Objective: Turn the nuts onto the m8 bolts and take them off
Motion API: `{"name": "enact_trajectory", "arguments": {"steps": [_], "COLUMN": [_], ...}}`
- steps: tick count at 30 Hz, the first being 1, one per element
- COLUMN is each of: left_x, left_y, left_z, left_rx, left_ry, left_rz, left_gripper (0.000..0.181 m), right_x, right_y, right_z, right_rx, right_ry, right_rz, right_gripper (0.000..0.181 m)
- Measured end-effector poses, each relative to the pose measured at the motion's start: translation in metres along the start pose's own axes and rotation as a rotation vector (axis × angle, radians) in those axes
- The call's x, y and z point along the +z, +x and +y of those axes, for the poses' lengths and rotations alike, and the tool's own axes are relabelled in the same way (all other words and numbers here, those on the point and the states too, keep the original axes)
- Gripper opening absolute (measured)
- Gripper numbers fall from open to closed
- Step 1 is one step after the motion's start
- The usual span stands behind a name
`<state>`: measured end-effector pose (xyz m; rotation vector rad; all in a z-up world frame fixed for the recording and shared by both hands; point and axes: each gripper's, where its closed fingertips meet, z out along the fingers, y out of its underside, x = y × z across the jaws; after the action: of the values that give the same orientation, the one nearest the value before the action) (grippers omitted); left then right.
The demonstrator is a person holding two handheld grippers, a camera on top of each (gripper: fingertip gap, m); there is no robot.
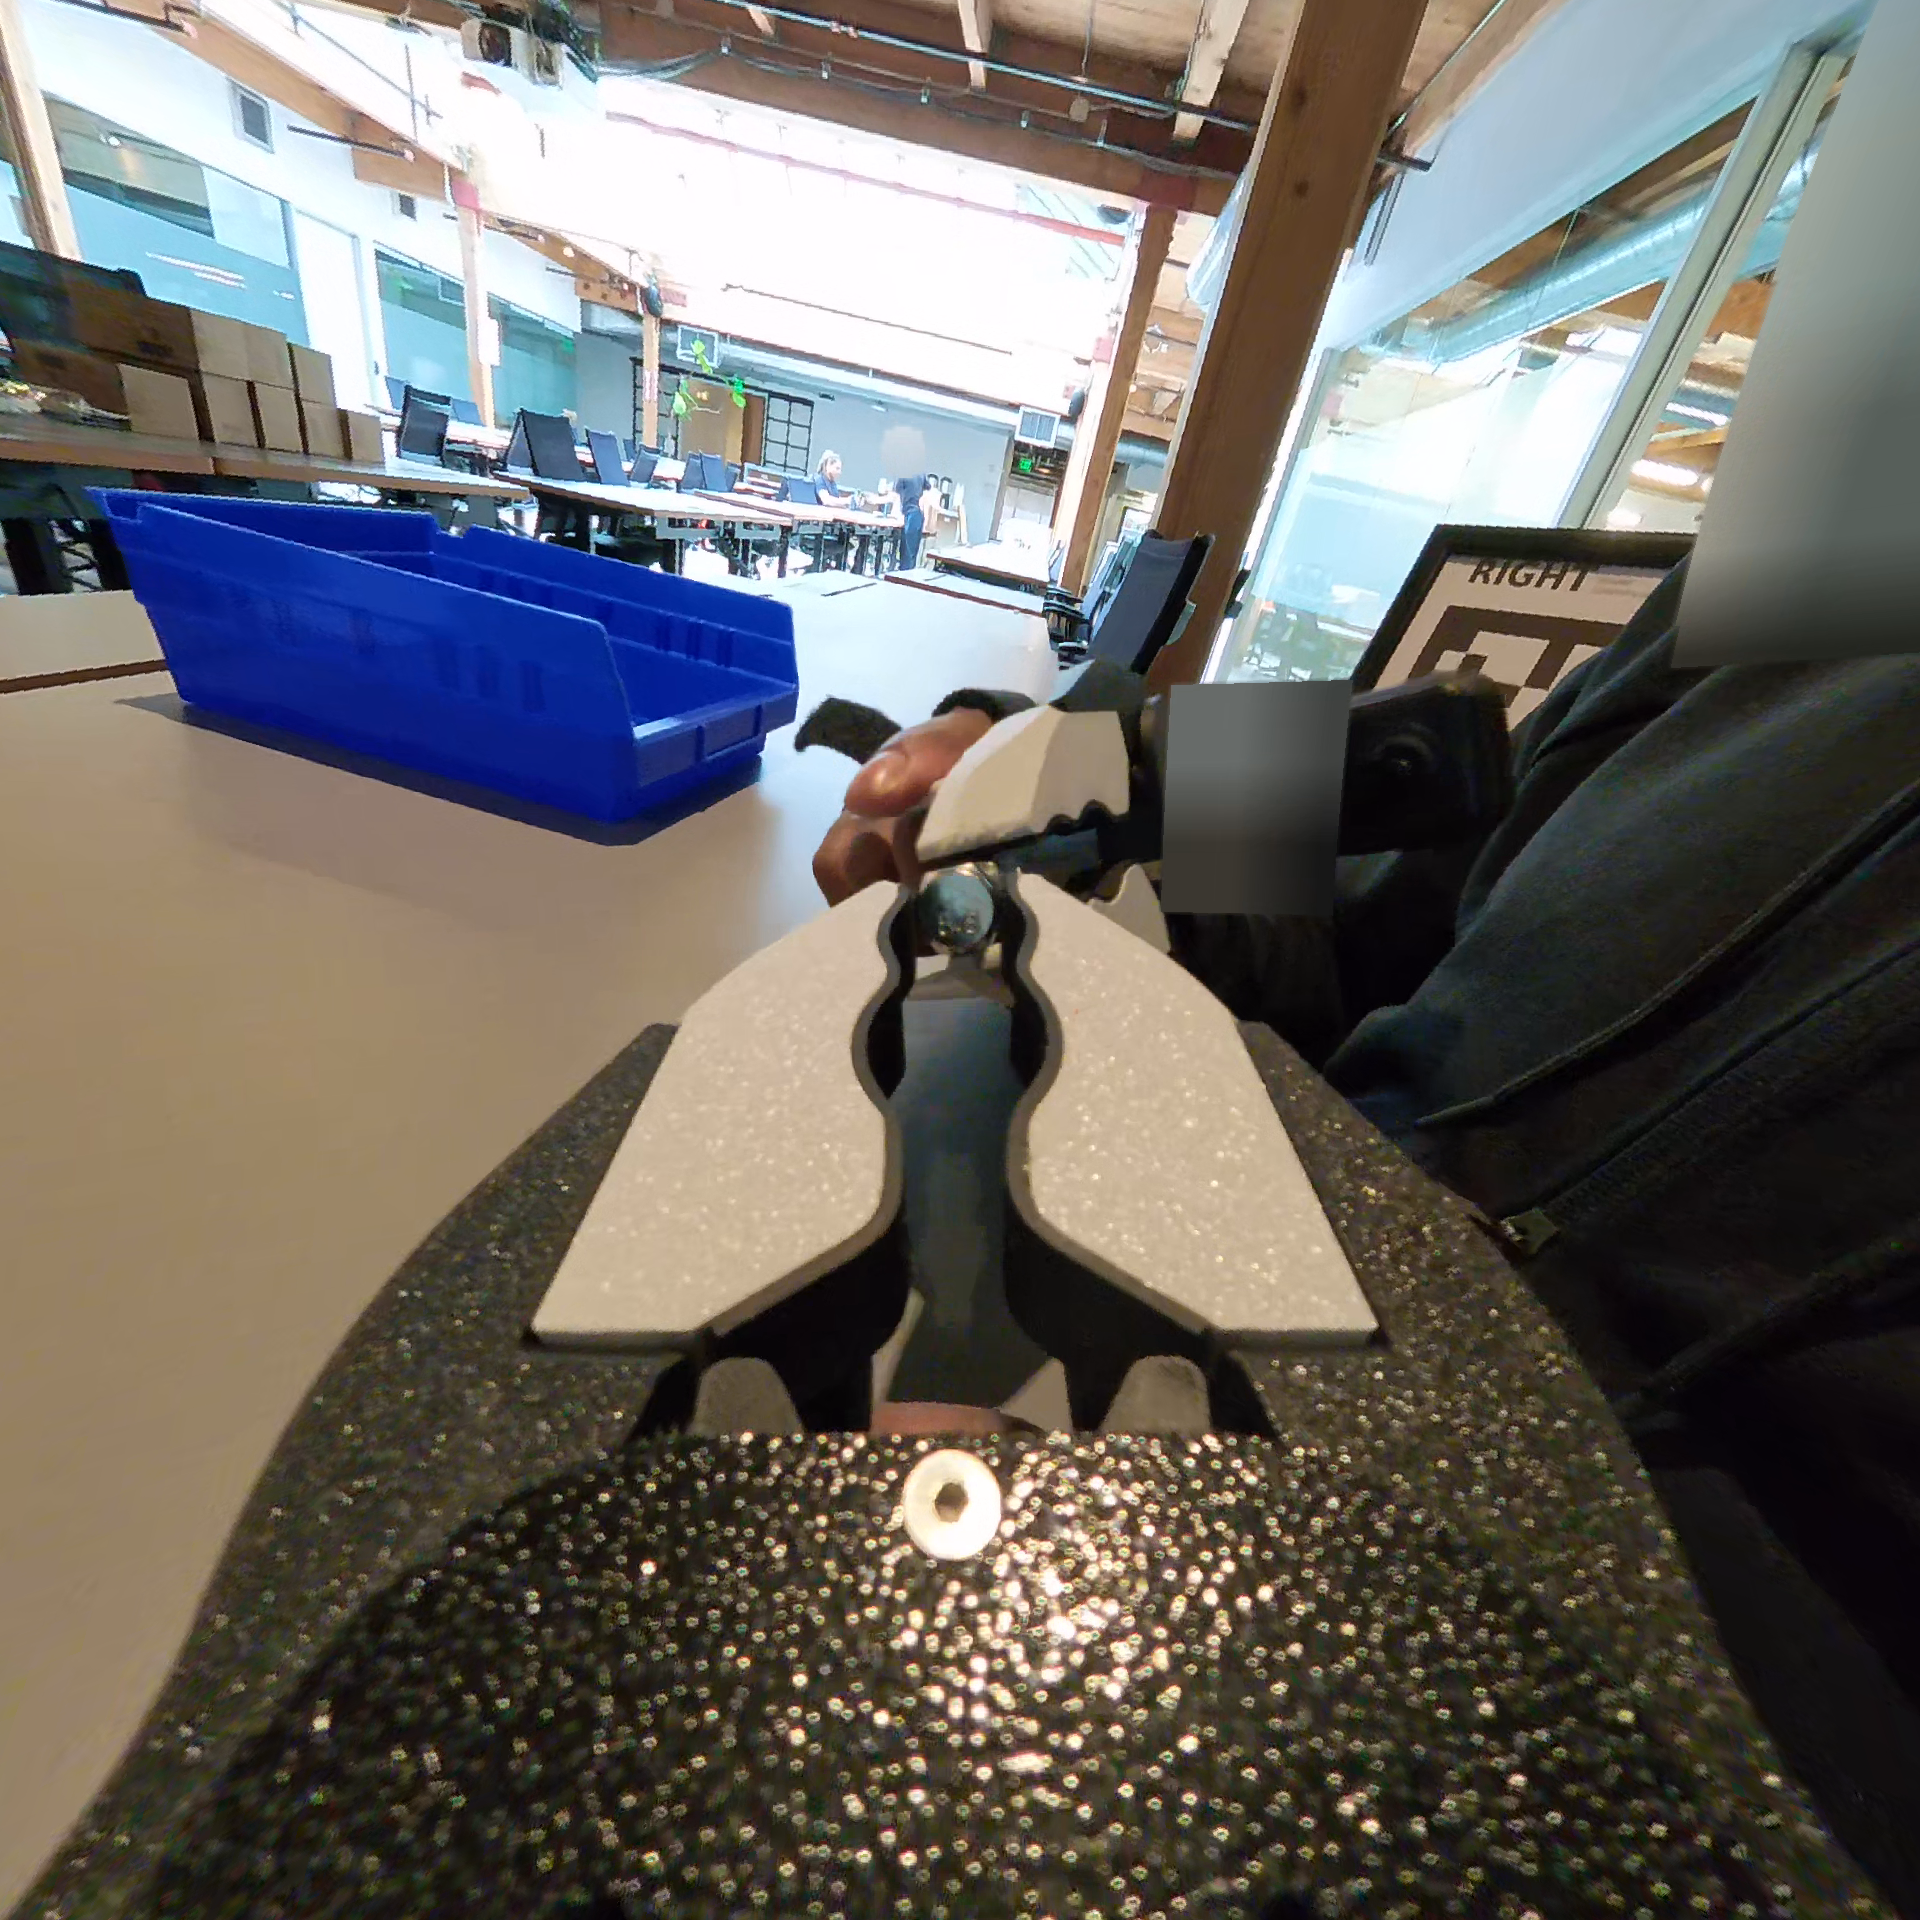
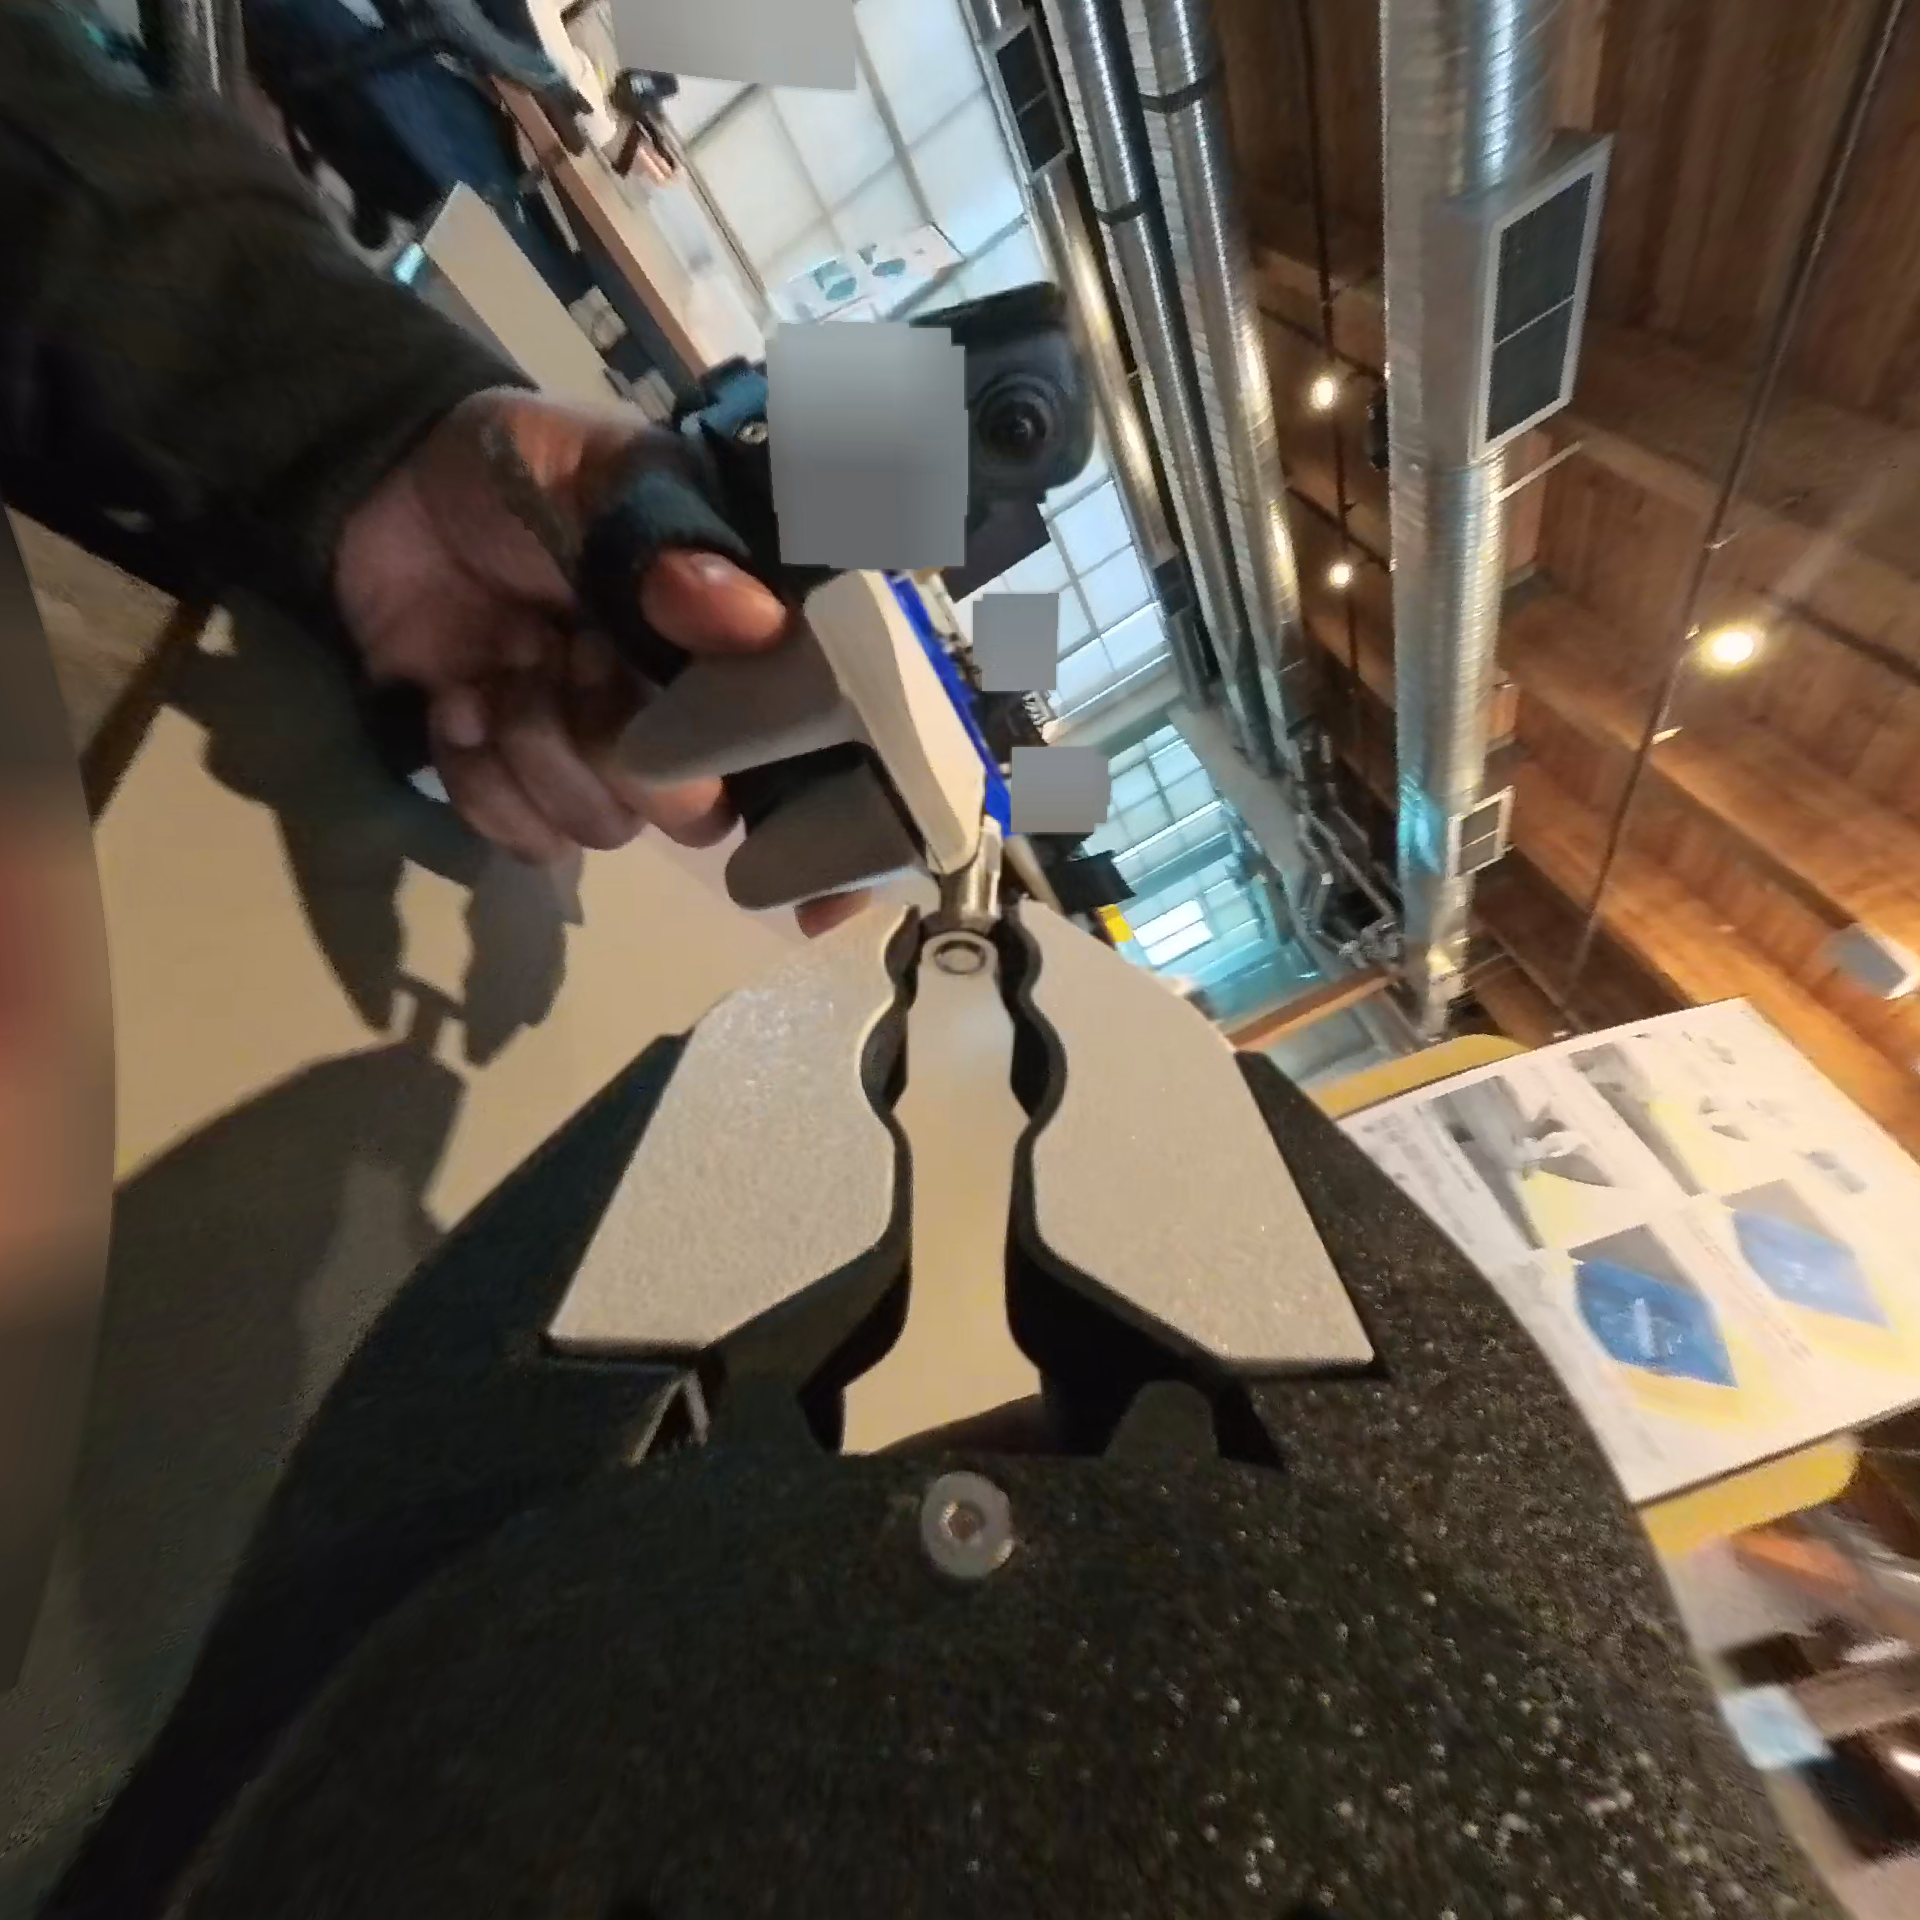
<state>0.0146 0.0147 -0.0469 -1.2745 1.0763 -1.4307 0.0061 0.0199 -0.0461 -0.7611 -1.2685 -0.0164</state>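
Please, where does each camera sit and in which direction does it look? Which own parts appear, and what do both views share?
Left wrist view: sits on the left gripper, looks level across the table past a blue bin; its fingers clamp the bolt head; the right gripper and a hand face it.
Right wrist view: sits on the right gripper, tilted, looks toward ceiling ducts; its fingers close on the nut; the left gripper and hand face it.
Shared: bolt, both grippers, table.
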Motion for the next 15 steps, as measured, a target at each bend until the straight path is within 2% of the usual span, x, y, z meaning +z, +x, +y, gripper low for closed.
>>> {"name": "enact_trajectory", "arguments": {"steps": [3, 7, 9, 11, 15], "left_x": [0.000, 0.000, 0.001, -0.001, -0.007], "left_y": [0.000, 0.004, 0.002, -0.001, -0.005], "left_z": [0.000, 0.000, 0.000, -0.004, -0.009], "left_rx": [0.015, 0.056, 0.063, 0.044, -0.005], "left_ry": [-0.001, 0.004, 0.005, 0.029, 0.076], "left_rz": [-0.009, -0.003, -0.015, -0.028, -0.020], "left_gripper": [0.015, 0.015, 0.015, 0.015, 0.015], "right_x": [0.000, -0.003, -0.004, -0.004, -0.004], "right_y": [-0.001, -0.004, -0.004, 0.003, 0.009], "right_z": [0.000, -0.006, -0.006, -0.005, -0.003], "right_rx": [0.205, 0.819, 1.020, 0.937, 0.500], "right_ry": [0.009, 0.054, 0.072, 0.084, 0.061], "right_rz": [-0.082, -0.325, -0.409, -0.345, -0.150], "right_gripper": [0.015, 0.015, 0.015, 0.030, 0.034]}}
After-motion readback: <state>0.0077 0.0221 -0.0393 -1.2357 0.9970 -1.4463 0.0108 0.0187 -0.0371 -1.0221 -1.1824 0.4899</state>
